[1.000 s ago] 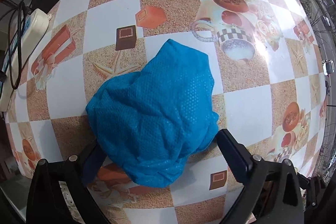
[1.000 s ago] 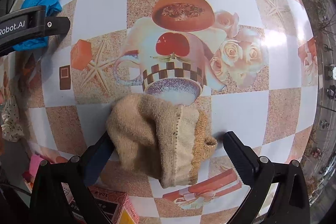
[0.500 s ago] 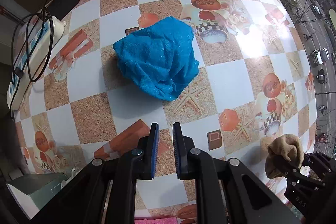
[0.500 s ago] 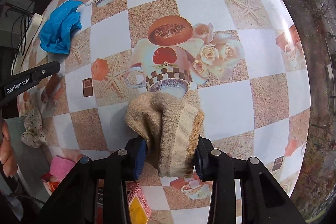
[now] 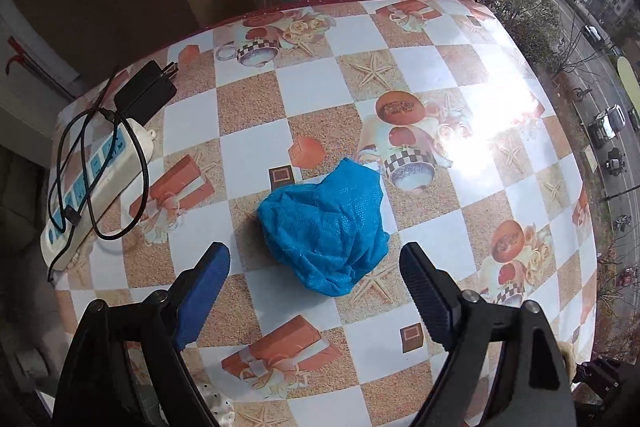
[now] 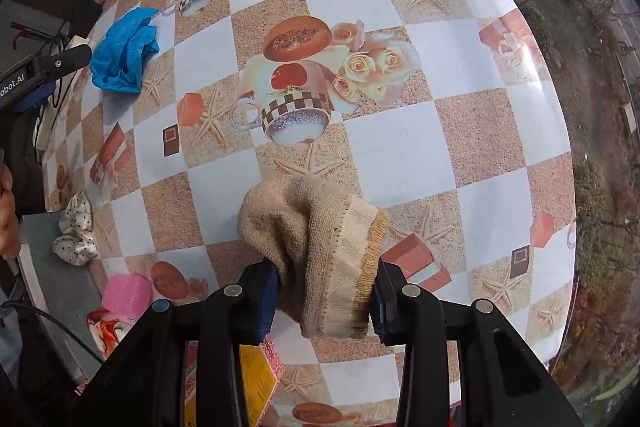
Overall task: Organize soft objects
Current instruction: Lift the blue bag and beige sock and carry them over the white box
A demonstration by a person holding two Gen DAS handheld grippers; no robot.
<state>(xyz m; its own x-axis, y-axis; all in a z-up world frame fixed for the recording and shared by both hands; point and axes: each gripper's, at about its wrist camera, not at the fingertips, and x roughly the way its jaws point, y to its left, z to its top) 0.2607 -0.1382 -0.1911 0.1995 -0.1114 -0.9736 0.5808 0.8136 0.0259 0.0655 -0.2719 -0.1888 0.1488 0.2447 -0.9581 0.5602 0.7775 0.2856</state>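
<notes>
Grippers at work over a checked tablecloth [image 5: 248, 99]: the left gripper [image 5: 314, 283], pinched shut half a second ago, now stands spread wide, empty, just short of the crumpled blue cloth [image 5: 324, 223] at frame centre, suggesting a fresh grab is coming. The right gripper [image 6: 324, 297] has kept its fingers clamped on the beige knitted sock [image 6: 316, 251] in the lower centre and raised it off the table, apparently ready to carry away. Partial lettering "obot.AI" shows at the right view's left edge.
</notes>
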